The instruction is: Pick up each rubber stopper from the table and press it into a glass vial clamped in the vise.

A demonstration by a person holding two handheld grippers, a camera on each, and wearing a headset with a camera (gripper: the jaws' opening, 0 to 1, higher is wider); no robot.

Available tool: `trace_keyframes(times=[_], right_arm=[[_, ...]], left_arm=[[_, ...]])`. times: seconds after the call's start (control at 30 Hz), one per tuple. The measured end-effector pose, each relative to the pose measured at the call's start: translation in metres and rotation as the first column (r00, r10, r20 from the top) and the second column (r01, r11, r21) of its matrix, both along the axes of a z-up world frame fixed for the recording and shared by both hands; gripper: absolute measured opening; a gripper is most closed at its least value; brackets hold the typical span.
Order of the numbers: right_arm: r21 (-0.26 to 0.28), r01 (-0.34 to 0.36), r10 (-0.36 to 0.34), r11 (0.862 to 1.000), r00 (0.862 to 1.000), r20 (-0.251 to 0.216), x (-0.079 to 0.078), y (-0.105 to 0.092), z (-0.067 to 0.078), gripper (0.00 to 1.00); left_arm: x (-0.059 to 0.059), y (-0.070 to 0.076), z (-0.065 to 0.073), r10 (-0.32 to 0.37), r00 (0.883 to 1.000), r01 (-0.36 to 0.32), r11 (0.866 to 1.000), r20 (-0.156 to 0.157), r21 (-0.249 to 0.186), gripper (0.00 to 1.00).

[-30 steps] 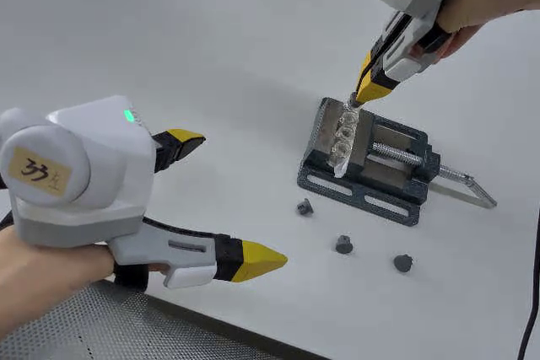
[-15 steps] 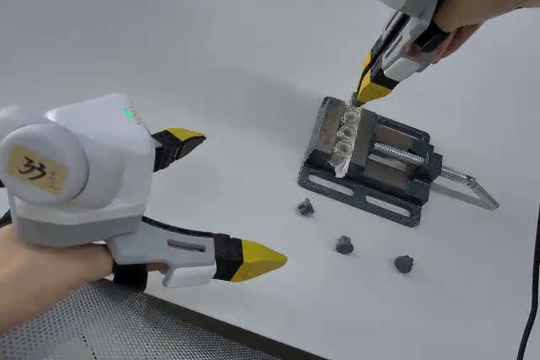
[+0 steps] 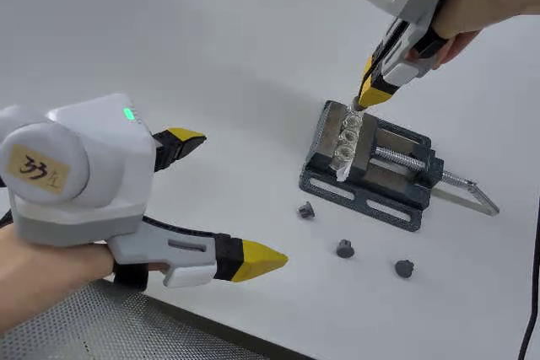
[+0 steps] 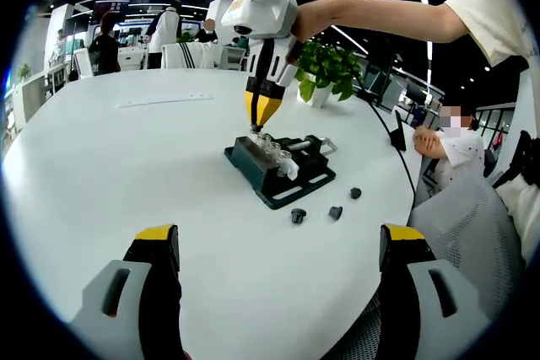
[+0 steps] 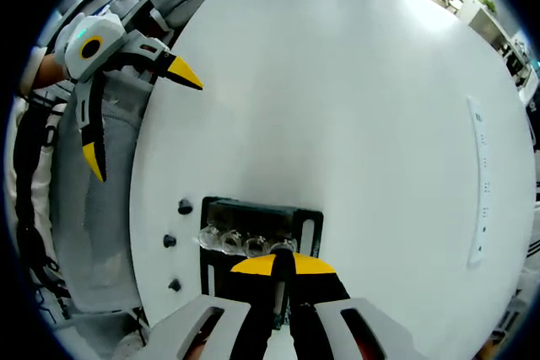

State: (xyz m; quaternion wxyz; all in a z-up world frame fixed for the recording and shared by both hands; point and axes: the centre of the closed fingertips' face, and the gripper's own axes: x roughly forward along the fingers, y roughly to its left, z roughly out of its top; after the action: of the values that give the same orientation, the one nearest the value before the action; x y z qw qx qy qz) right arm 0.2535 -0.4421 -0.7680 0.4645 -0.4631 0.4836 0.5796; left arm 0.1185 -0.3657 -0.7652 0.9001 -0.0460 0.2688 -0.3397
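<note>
Because the glass vials (image 3: pixel 344 141) stand upright in a row between the cheeks of the vise (image 3: pixel 363 196), mouths up, we can push down on them without a second tool to steady the glass. Over the far end of that row hangs the right gripper (image 3: pixel 363 102). It is steeply tipped, and its yellow tips are closed against each other, touching or just above the last vial's mouth. A small grey bit seems to sit at the very tip in the head view, but we cannot tell for sure whether a stopper is pinched there. The right gripper view shows the tips meeting, with the vials just beyond them.

We judge this to be the pressing step for that end vial. The steep angle suits it, since the force goes down the vial rather than sideways against the glass.

Three rubber stoppers (image 3: pixel 344 249) lie loose on the white table (image 3: pixel 169 40), near the vise's front and apart from one another, so we reckon three more picks are left.

Well apart from the work, near the table's edge, the left gripper (image 3: pixel 240 196) hovers with its jaws wide apart and empty. We take it as parked out of the way.

The push needs care. If it lands off-centre, a stopper could cock in the mouth or the tips could slip off the glass.
</note>
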Motion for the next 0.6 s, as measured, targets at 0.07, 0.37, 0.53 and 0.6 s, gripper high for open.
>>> trace_keyframes(times=[0.07,0.37,0.53,0.6], right_arm=[[0.000,-0.009,0.009,1.000,1.000,0.008,-0.0004,0.0001,-0.0002,0.00],[0.005,0.005,-0.005,1.000,1.000,-0.004,0.0004,-0.0004,0.0000,0.00],[0.001,0.004,-0.004,1.000,1.000,0.005,0.0020,0.0006,-0.0012,0.00],[0.003,0.015,-0.015,1.000,1.000,0.000,0.0016,0.0002,-0.0012,0.00]], left_arm=[[-0.0005,-0.0003,0.0004,0.000,1.000,0.000,1.000,-0.001,-0.001,0.99],[0.0003,-0.0008,0.0013,0.004,1.000,-0.004,1.000,-0.001,-0.005,0.99],[-0.0004,-0.0017,0.0010,0.001,1.000,-0.001,1.000,-0.004,-0.007,0.99],[-0.0006,-0.0023,0.0015,-0.001,1.000,0.001,1.000,-0.002,-0.004,0.99]])
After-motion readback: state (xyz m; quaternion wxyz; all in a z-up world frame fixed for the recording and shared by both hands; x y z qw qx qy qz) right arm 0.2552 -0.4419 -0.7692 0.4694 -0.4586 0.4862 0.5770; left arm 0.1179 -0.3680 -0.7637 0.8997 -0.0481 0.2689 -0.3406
